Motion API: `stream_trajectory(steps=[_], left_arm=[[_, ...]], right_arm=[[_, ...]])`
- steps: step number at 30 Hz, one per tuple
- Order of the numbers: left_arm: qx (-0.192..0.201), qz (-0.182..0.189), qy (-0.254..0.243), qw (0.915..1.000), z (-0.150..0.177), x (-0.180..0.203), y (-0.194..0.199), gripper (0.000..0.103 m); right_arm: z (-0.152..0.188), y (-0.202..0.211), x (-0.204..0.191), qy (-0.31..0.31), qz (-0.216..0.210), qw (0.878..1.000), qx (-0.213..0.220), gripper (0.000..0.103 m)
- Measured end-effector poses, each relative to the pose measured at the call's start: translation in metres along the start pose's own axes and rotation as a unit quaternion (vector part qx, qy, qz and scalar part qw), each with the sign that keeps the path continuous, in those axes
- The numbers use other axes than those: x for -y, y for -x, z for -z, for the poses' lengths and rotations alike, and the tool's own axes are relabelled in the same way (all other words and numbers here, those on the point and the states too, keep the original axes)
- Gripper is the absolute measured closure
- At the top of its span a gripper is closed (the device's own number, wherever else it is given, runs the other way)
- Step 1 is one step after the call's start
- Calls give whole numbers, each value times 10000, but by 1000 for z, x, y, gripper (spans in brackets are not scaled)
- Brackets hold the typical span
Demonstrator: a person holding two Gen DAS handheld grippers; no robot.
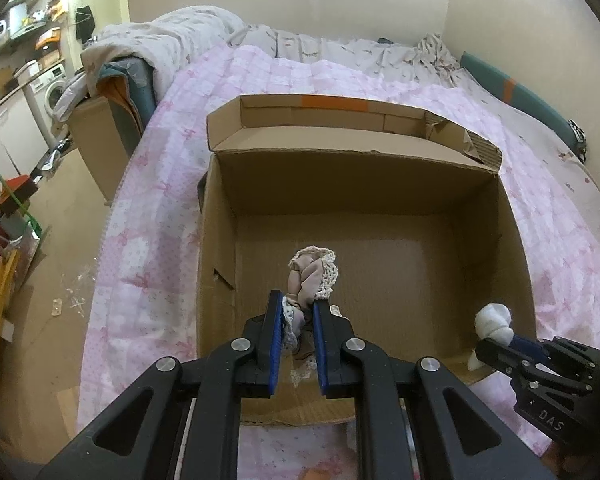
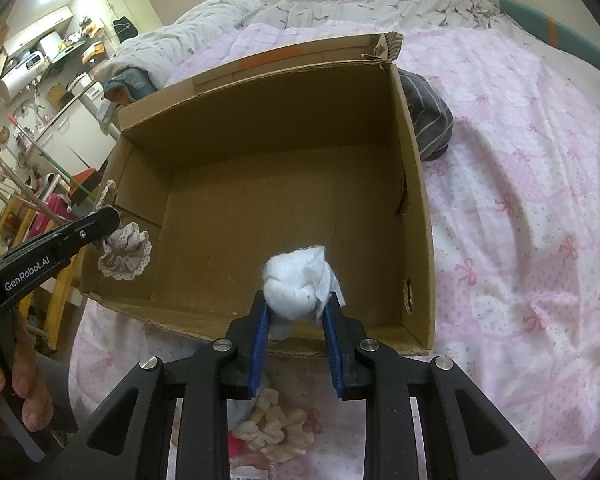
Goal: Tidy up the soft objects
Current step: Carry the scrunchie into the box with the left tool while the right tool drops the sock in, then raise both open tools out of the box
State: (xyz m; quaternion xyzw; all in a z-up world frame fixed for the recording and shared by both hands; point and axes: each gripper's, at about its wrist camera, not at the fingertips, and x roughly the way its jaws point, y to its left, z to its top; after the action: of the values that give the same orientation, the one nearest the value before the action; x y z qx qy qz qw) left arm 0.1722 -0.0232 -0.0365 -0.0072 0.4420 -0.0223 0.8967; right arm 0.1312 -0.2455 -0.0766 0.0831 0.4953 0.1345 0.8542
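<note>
A lace-trimmed scrunchie (image 1: pixel 312 280) was held by the left gripper (image 1: pixel 296 320) and a white sock ball (image 2: pixel 296 284) by the right gripper (image 2: pixel 296 308) over the cardboard box (image 2: pixel 416 184) at its 6 o'clock edge, so a drop was probably needed next.

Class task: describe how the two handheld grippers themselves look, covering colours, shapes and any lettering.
Both the left gripper and right gripper are black plastic linkages with silver rivets and blue ribbed finger pads. The left one reads "GenRobot.AI" on its side; the right shows "DAS".
</note>
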Motion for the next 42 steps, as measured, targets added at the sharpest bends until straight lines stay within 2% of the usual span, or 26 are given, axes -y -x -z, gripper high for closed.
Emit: stream_trajectory(steps=[6, 9, 13, 14, 17, 18, 19, 20, 22, 24, 29, 42], left_arm=[[-6, -100, 74, 9999, 0, -3, -1, 89], [-21, -127, 97, 9999, 0, -4, -2, 79], [-73, -79, 144, 9998, -1, -5, -2, 41], [-38, -37, 205, 9998, -1, -6, 0, 40], [60, -9, 219, 9997, -2, -6, 4, 40], [81, -24, 206, 9998, -2, -6, 5, 40], [108, -37, 188, 9998, -3, -6, 6, 40], [121, -39, 178, 9998, -3, -5, 7, 40], [146, -36, 172, 9997, -4, -4, 9, 40], [172, -42, 155, 9997, -3, -4, 10, 40], [223, -63, 93, 9997, -4, -2, 13, 40], [291, -6, 132, 9995, -1, -7, 40, 40]], right_arm=[[0, 0, -1, 0, 5, 10000, 3, 76], [-1, 0, 0, -20, -14, 10000, 3, 76], [-3, 0, 3, -114, -65, 9999, 28, 74], [-3, 1, 4, -136, -67, 9999, 43, 72], [-4, 3, 5, -193, -143, 9997, 110, 67], [-5, 5, 5, -208, -155, 9996, 148, 62], [-5, 7, 5, -231, -167, 9994, 215, 45], [-6, 9, 5, -247, -198, 9990, 308, 36], [-7, 12, 4, -237, -271, 9987, 359, 36], [-8, 13, 4, -229, -277, 9987, 360, 30], [-9, 23, 2, -173, -230, 9974, 654, 0], [-6, 54, 11, -426, -244, 9922, 1150, 0]])
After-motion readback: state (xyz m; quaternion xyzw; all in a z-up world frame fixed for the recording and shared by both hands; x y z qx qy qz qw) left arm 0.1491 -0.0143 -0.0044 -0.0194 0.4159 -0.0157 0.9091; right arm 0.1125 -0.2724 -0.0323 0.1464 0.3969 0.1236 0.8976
